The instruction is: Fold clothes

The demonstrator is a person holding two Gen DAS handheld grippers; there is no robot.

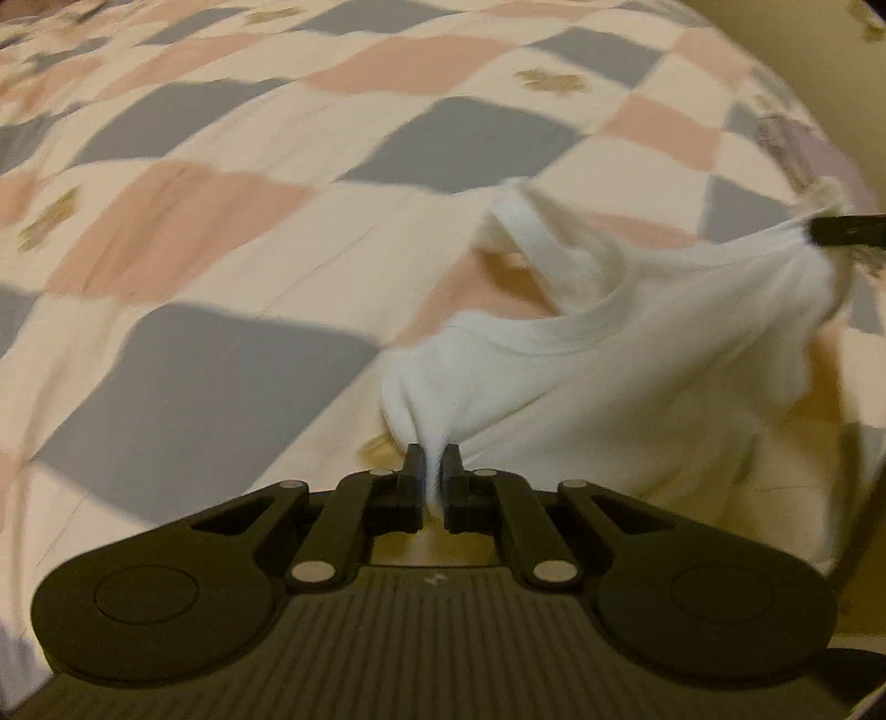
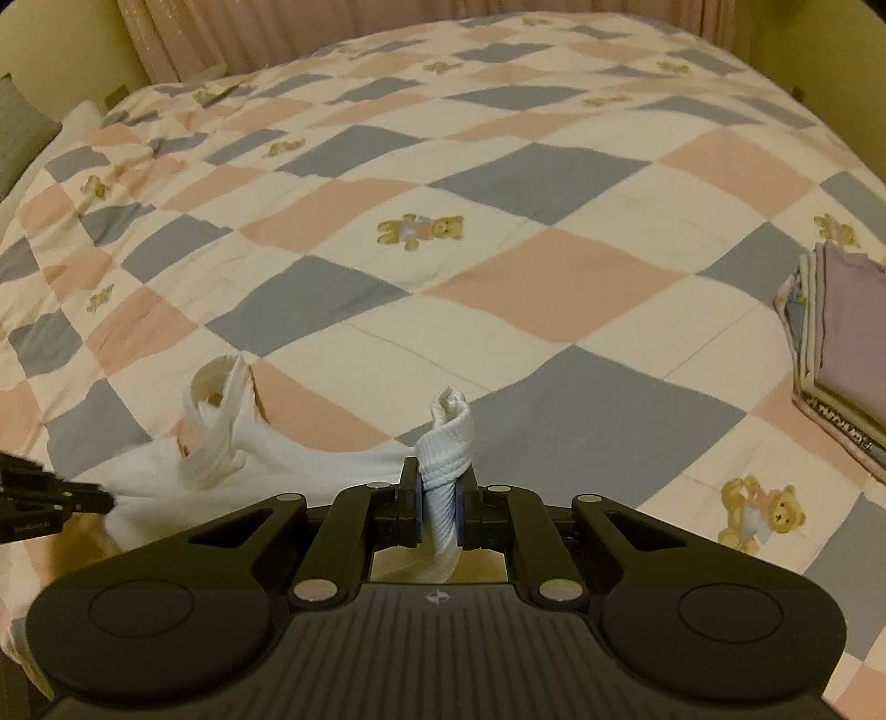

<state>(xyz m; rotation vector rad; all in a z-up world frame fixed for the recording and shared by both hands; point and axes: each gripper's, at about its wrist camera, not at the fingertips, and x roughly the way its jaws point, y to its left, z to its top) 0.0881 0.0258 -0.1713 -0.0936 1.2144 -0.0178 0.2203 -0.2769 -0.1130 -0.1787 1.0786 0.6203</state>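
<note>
A white ribbed tank top [image 1: 637, 376] hangs stretched between my two grippers above the checkered bedspread [image 1: 232, 232]. My left gripper [image 1: 433, 462] is shut on a bunched corner of it at the lower middle of the left wrist view. The right gripper [image 1: 819, 232] appears there at the right edge, pinching the other end. In the right wrist view my right gripper [image 2: 440, 487] is shut on a ribbed strap of the tank top [image 2: 446, 443], which pokes up between the fingers. The left gripper [image 2: 105, 501] shows at the left edge, holding the cloth. A loose strap loop [image 2: 219, 410] sticks up between them.
A pile of folded clothes [image 2: 841, 338], purple on top, lies at the bed's right edge. A grey pillow [image 2: 22, 133] sits at the far left. Pink curtains [image 2: 332, 22] hang behind the bed. The bedspread [image 2: 498, 249] carries teddy bear prints.
</note>
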